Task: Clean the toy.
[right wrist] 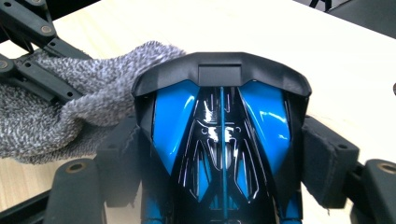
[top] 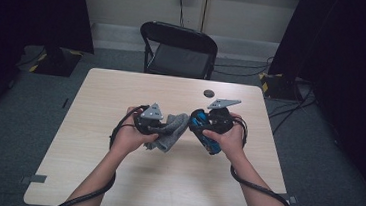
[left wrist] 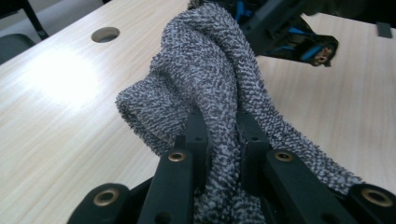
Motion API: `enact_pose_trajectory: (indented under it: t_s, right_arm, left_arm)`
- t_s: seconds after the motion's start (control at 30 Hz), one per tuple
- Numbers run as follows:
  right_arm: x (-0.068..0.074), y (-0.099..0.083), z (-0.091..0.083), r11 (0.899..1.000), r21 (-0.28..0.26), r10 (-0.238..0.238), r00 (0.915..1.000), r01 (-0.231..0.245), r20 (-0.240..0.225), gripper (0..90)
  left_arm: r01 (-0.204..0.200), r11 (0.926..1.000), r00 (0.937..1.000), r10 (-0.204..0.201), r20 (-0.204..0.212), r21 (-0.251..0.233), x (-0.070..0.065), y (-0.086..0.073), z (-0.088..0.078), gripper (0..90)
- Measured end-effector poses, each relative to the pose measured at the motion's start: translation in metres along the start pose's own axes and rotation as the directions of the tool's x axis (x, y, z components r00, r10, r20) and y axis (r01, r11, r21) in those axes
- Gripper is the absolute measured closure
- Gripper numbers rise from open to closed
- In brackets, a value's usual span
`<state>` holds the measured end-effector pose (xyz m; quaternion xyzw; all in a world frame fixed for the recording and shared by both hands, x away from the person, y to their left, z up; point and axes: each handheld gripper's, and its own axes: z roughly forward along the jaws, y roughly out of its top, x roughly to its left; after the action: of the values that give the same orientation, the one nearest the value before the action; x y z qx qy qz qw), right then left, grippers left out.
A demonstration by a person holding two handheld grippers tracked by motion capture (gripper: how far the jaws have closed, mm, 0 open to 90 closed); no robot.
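The left gripper (top: 161, 126) is clamped tight on a grey cloth (top: 172, 132). In the left gripper view the 2 black jaws pinch a fold of the cloth (left wrist: 210, 88) between them, & the rest bunches up over the jaws & hangs down on the right side. The cloth is fuzzy, w/ small dark & light specks.

The right gripper (top: 204, 125) holds a toy car (top: 202, 130), blue & black. In the right gripper view the car (right wrist: 222, 135) sits between the 2 jaws, w/ a pad pressed on each side of it. The jaws stand wide bc the car is wide. Its shiny blue top faces the camera.

Both things are up off the table (top: 114, 177), near its middle, just in front of the person. The cloth touches the car's end: in the right gripper view the cloth (right wrist: 70, 107) lies against the car's black front edge, on the left.

Each hand wraps round its gripper, left hand (top: 130, 138) & right hand (top: 228, 139) close together.

A small dark round thing (top: 209, 93) lies on the table behind the grippers. A black chair (top: 178, 50) stands at the far side of the table.
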<state>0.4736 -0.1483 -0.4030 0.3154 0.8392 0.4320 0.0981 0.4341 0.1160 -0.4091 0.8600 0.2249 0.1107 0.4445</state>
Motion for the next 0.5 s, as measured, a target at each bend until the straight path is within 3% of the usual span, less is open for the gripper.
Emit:
enact_pose_trajectory:
  t_s: [0.33, 0.37, 0.4, 0.5]
  right_arm:
    - [-0.004, 0.002, -0.005, 1.000, -0.006, 0.016, 0.9998, -0.016, 0.014, 25.8]
    - [-0.004, 0.002, -0.005, 1.000, -0.009, 0.015, 0.9998, -0.015, 0.015, 25.8]
    - [-0.004, 0.002, -0.005, 1.000, -0.009, 0.015, 0.9998, -0.015, 0.015, 25.8]
    - [-0.004, 0.004, -0.007, 1.000, -0.016, 0.016, 0.9998, -0.016, 0.008, 25.8]
  left_arm:
    - [0.008, 0.9999, 0.9999, -0.008, -0.012, 0.007, 0.005, -0.012, -0.003, 78.3]
    - [0.013, 0.9999, 0.9990, -0.012, -0.043, 0.012, 0.009, -0.013, -0.004, 78.3]
    - [0.013, 0.9999, 0.9990, -0.012, -0.043, 0.012, 0.009, -0.013, -0.004, 78.2]
    - [0.039, 0.9992, 0.9928, -0.039, -0.113, -0.006, 0.016, -0.012, -0.004, 78.1]
